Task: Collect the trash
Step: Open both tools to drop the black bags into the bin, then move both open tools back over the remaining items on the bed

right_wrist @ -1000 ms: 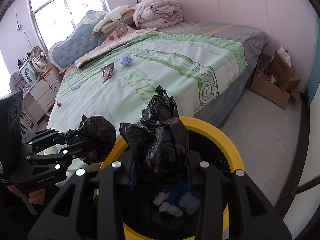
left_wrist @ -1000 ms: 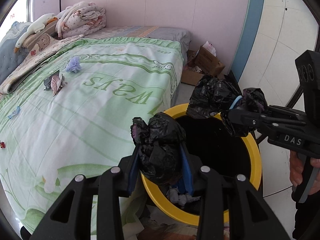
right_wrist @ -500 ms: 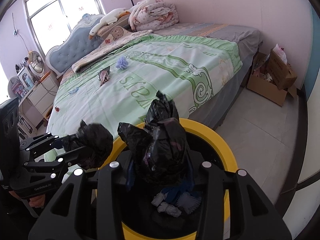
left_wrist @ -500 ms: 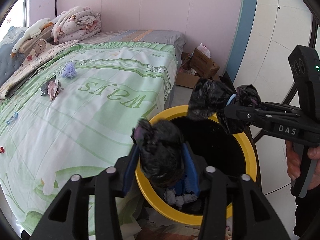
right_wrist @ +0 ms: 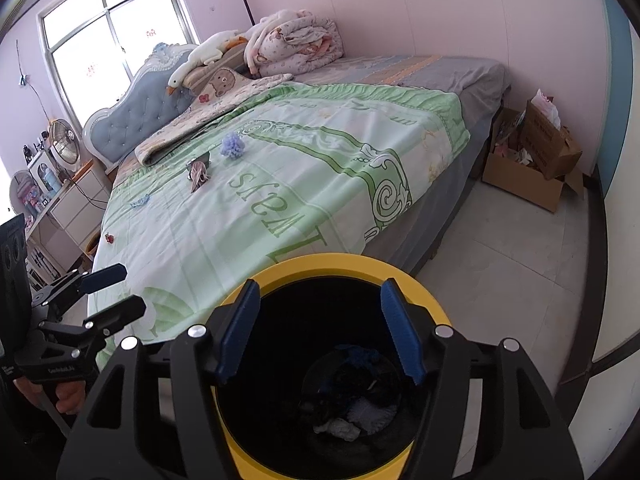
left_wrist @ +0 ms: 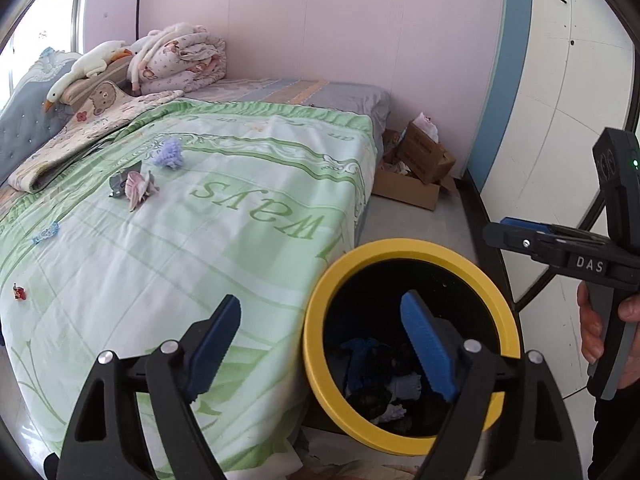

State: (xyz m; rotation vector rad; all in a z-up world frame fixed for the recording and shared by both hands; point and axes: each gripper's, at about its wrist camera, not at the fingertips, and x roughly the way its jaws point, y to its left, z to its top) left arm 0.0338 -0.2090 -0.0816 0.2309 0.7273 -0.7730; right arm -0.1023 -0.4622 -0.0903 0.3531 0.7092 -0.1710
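Note:
A yellow-rimmed black trash bin [left_wrist: 316, 312] stands on the floor at the foot of the bed; it also shows in the right wrist view [right_wrist: 336, 262]. Black bags and scraps lie at its bottom [left_wrist: 384, 396] [right_wrist: 348, 404]. My left gripper [left_wrist: 320, 344] is open and empty over the bin's left rim. My right gripper [right_wrist: 320, 328] is open and empty above the bin's mouth; it also shows in the left wrist view [left_wrist: 508, 232]. More trash lies on the bed: a purple ball [left_wrist: 170, 154], a pink and grey piece [left_wrist: 134, 186], a blue scrap [left_wrist: 46, 234], a red bit [left_wrist: 19, 292].
The bed with a green cover [left_wrist: 180, 248] fills the left. Open cardboard boxes [left_wrist: 416, 164] stand by the pink wall. A folded quilt [right_wrist: 296, 40] and a plush goose [right_wrist: 204, 56] lie at the headboard. A nightstand [right_wrist: 68, 204] is by the window.
Both grippers held crumpled black bags over the bin. Both have opened, and the bags are out of the jaws, with black bags now in the bin. Both grippers have risen.

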